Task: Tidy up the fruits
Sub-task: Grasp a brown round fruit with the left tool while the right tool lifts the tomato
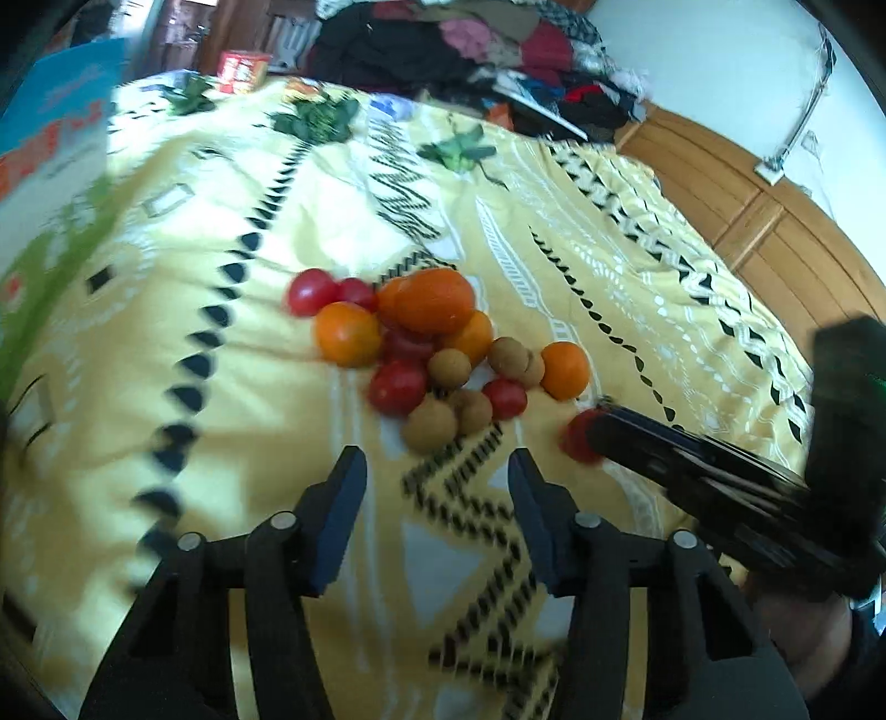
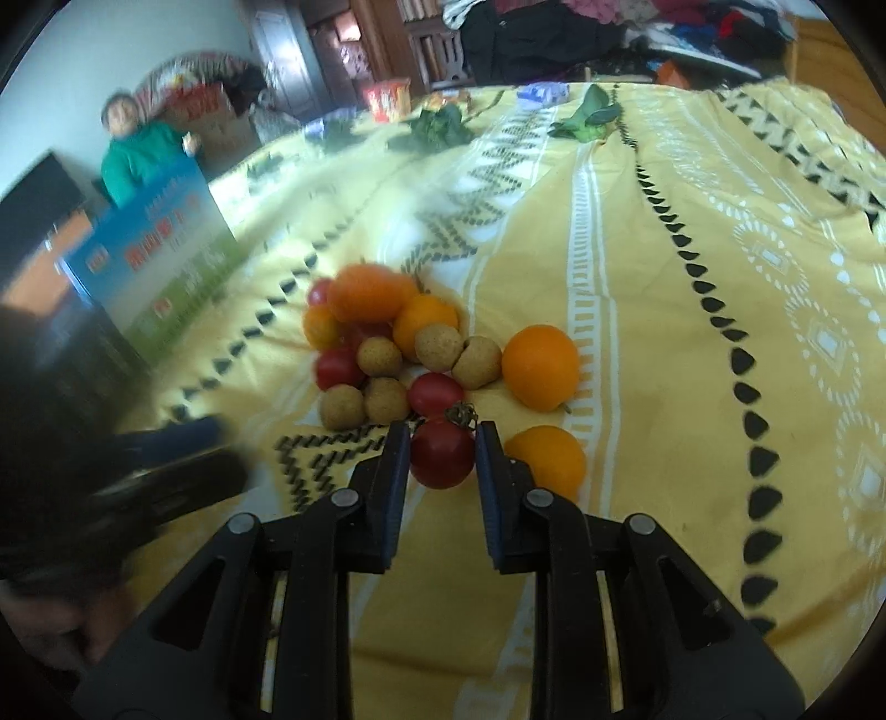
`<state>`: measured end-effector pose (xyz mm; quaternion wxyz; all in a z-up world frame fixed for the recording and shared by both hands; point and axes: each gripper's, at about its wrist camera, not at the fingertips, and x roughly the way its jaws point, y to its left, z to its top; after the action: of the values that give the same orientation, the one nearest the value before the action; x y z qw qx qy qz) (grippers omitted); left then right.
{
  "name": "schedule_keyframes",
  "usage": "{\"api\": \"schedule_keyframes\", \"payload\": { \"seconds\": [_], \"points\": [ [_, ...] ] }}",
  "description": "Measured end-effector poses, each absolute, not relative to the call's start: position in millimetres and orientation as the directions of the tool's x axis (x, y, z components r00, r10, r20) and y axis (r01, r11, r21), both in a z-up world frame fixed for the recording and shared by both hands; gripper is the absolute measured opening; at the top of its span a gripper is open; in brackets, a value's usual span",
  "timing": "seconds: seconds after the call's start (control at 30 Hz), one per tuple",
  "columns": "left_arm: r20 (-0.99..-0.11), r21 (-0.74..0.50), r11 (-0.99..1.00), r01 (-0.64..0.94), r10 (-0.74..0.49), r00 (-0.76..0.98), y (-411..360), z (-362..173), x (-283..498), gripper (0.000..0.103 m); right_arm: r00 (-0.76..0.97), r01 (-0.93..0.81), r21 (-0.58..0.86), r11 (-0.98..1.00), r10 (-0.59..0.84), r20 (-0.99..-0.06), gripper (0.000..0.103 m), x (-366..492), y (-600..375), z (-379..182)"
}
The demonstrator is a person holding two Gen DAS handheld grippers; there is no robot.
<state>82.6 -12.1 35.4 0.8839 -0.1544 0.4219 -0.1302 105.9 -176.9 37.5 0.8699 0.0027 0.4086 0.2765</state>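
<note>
A pile of fruit point(image 1: 437, 349) lies on the yellow patterned bedspread point(image 1: 232, 360): oranges, red cherry tomatoes and brown longans. In the right wrist view my right gripper point(image 2: 442, 451) is shut on a red cherry tomato point(image 2: 442, 457) with a green stem, at the near edge of the pile, beside an orange point(image 2: 548, 459). The left wrist view shows that same gripper point(image 1: 598, 437) from the side with the tomato point(image 1: 578, 437) at its tip. My left gripper point(image 1: 437, 471) hovers open just short of the pile, nothing between its fingers; a longan point(image 1: 429, 425) lies just ahead.
A blue and green cardboard box point(image 2: 160, 266) stands at the left of the bed. Leafy greens point(image 2: 437, 130) and a red packet point(image 2: 387, 99) lie at the far end. Clothes point(image 1: 470, 50) are heaped beyond. A person in green point(image 2: 141, 149) sits at the back left. A wooden headboard point(image 1: 747, 221) runs along the right.
</note>
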Motion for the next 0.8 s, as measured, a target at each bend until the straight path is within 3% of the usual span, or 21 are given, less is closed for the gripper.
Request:
{"api": "schedule_keyframes", "payload": {
  "seconds": [0.13, 0.5, 0.6, 0.8],
  "points": [
    [-0.75, -0.36, 0.926, 0.118, -0.362, 0.553, -29, 22, 106, 0.042, 0.532, -0.477, 0.267, 0.837, 0.517, -0.67, 0.024, 93, -182, 54],
    [-0.776, -0.339, 0.937, 0.081, -0.327, 0.539, -30, 8, 127, 0.042, 0.519, -0.478, 0.304, 0.824, 0.544, -0.659, 0.024, 92, -189, 50],
    [-0.774, -0.327, 0.941, 0.086, -0.319, 0.547, -30, 9, 125, 0.025, 0.523, -0.478, 0.308, 0.823, 0.548, -0.653, 0.024, 90, -190, 52],
    [-0.739, -0.311, 0.947, 0.087, -0.298, 0.604, -23, 26, 111, 0.025, 0.532, -0.486, 0.298, 0.822, 0.548, -0.645, 0.024, 83, -189, 60]
  ]
}}
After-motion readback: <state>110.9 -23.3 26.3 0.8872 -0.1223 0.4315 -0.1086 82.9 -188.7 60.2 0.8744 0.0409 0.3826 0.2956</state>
